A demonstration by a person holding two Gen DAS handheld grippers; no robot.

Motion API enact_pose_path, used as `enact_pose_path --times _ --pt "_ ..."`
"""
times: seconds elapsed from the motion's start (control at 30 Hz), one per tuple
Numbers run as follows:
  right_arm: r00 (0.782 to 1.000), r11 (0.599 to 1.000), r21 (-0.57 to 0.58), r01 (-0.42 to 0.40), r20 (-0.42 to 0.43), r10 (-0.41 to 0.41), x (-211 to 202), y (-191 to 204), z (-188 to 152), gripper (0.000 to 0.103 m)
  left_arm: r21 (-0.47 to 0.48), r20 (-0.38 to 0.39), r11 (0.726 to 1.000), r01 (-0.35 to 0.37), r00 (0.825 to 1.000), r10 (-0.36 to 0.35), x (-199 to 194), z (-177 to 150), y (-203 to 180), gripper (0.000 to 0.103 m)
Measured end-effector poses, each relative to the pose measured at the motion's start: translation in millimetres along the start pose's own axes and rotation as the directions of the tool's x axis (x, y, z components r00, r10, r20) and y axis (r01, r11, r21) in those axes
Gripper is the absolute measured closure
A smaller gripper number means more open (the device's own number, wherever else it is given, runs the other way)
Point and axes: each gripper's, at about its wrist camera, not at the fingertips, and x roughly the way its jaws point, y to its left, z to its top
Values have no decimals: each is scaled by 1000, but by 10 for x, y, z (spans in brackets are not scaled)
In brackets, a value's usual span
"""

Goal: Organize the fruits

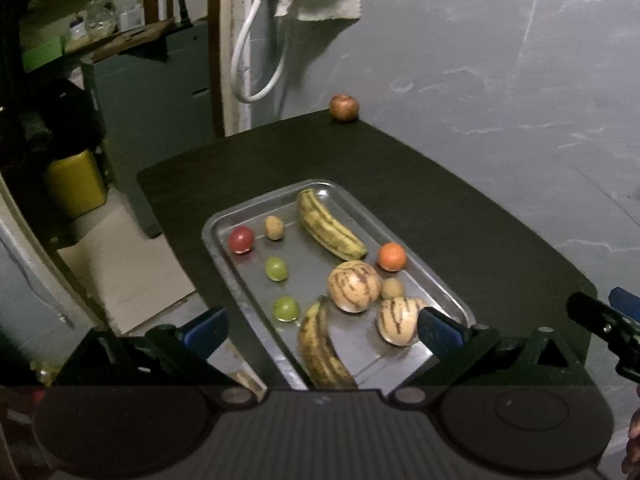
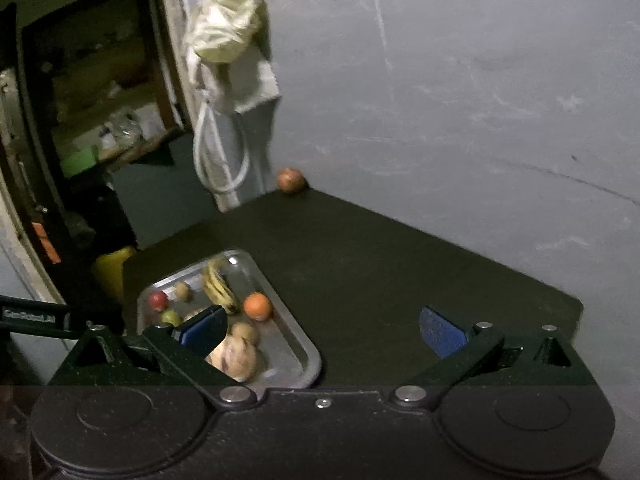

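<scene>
Left claw (image 1: 322, 330) hangs spread and empty over the near end of a shiny rectangular metal tray (image 1: 436, 284) on the dark tabletop (image 1: 480, 216). Ahead of its blue pads lie two spotted yellow bananas (image 1: 330, 230), two striped cream melons (image 1: 353, 286), a round orange (image 1: 392, 256), a red tomato-like fruit (image 1: 241, 239), two green limes (image 1: 276, 268) and two small tan fruits. Far beyond, a reddish-brown apple (image 1: 344, 107) sits alone at the tabletop's back corner.

Right claw (image 2: 322, 332) is likewise spread, gripping nothing, over bare tabletop with the tray off to its left. That apple (image 2: 291, 180) lies well ahead of it. Judging by this, gathering is nearly finished; only the apple looks left.
</scene>
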Motion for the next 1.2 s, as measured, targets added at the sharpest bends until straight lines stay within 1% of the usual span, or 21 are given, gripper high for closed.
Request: enact_pose_path --times 0.1,0.2,0.33,0.4,0.5,0.57,0.63,0.77,0.87,0.97,1.03,1.2 --pt "1000 1000 -17 -20 -5 20 15 -67 15 1 3 -22 1000 -4 1000 4 13 -53 -61 1" --pt "998 997 -41 -62 -12 62 92 -179 74 1 -4 -27 1000 -23 999 23 17 -92 -141 1" --pt "988 982 -112 -152 -40 148 208 -375 183 1 -50 -17 996 -74 997 73 6 -148 -290 1" --pt "980 969 -146 -199 -48 194 230 -515 263 1 -98 -14 989 -112 994 112 -29 -201 -392 1" --pt "960 938 -205 -279 -70 271 267 -712 369 1 -189 -21 969 -159 987 158 -99 -304 -558 1" --pt "945 919 -220 -327 -92 314 286 -831 414 1 -235 -25 951 -200 979 200 -158 -379 -682 1" --pt "926 897 -232 -377 -122 357 281 -900 425 1 -284 -29 927 -245 969 247 -269 -485 -831 1" --pt "880 841 -259 -475 -167 445 224 -961 380 1 -356 -51 878 -321 944 325 -517 -697 -1078 1" --pt "857 813 -271 -515 -191 479 170 -940 364 1 -385 -72 844 -373 924 376 -687 -849 -1188 1" --pt "843 794 -284 -537 -202 498 86 -905 338 1 -412 -80 822 -393 914 397 -812 -941 -1226 1" --pt "840 786 -297 -542 -208 501 45 -878 315 1 -418 -82 819 -393 914 397 -870 -993 -1235 1" --pt "852 792 -316 -523 -216 477 -61 -852 295 1 -426 -88 822 -378 922 378 -920 -1106 -1237 1"
